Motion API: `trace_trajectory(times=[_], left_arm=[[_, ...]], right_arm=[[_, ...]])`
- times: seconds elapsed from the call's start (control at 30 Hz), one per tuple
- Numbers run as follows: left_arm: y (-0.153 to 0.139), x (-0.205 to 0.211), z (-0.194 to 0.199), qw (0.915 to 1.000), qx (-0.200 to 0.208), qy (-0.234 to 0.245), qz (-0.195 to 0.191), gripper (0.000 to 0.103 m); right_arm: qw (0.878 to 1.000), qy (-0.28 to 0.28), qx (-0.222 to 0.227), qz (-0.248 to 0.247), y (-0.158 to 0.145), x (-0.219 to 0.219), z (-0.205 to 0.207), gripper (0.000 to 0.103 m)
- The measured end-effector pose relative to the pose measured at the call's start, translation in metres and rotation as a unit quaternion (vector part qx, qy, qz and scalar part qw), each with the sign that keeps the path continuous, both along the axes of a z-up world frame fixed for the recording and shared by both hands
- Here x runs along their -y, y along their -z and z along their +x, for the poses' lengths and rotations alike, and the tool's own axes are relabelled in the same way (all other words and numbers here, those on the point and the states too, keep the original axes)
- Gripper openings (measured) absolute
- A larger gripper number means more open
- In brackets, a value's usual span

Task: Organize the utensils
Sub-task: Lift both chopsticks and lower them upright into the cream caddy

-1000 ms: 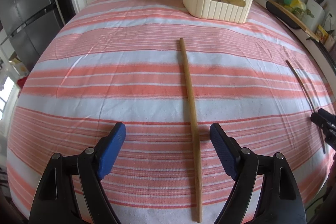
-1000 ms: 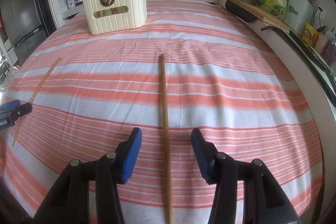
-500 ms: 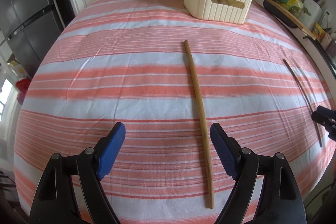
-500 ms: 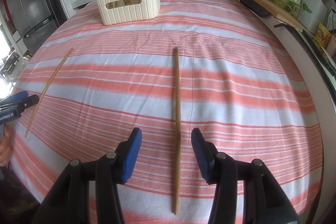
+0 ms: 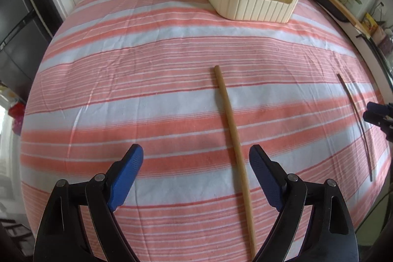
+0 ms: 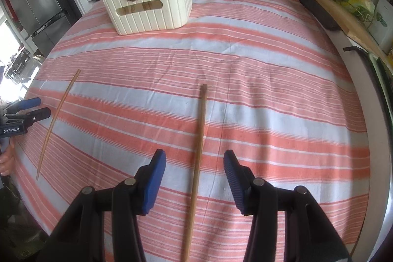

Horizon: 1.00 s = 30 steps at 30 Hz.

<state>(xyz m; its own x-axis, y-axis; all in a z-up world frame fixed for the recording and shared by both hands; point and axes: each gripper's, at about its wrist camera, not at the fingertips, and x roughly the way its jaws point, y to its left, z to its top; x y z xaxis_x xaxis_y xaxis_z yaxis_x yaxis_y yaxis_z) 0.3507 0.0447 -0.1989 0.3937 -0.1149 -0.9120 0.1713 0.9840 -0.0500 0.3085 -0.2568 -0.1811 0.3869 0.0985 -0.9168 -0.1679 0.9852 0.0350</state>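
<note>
On the striped tablecloth (image 5: pixel 147 80), two chopsticks are seen lying well apart: the left chopstick (image 5: pixel 234 146) is framed between the spread blue pads of the left gripper (image 5: pixel 196 176), nearer the right-hand pad, and its far tip is pointed towards twelve o'clock. The jaws of the left gripper have just been opening, with the stick under the gap but untouched by either pad. The right chopstick (image 6: pixel 197 163) is likewise framed, ungripped, between the parted pads of the right gripper (image 6: pixel 195 178), while the cream utensil holder (image 6: pixel 149 4) is stood at eleven o'clock in the right wrist view, with chopsticks already held upright inside.
</note>
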Motion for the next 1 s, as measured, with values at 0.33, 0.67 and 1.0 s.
trace_trajectory(times=[0.33, 0.67, 1.0], left_arm=[[0.008, 0.034, 0.045, 0.9983, -0.023, 0.031, 0.043, 0.053], [-0.038, 0.034, 0.028, 0.9987, 0.046, 0.019, -0.003, 0.005], [-0.152, 0.008, -0.02, 0.9776, 0.189, 0.009, -0.092, 0.005]], right_arm=[[0.998, -0.035, -0.029, -0.033, 0.027, -0.025, 0.05, 0.046], [1.0, -0.01, 0.015, 0.015, -0.007, -0.033, 0.07, 0.005], [0.98, -0.024, 0.192, 0.045, -0.119, -0.038, 0.003, 0.005]])
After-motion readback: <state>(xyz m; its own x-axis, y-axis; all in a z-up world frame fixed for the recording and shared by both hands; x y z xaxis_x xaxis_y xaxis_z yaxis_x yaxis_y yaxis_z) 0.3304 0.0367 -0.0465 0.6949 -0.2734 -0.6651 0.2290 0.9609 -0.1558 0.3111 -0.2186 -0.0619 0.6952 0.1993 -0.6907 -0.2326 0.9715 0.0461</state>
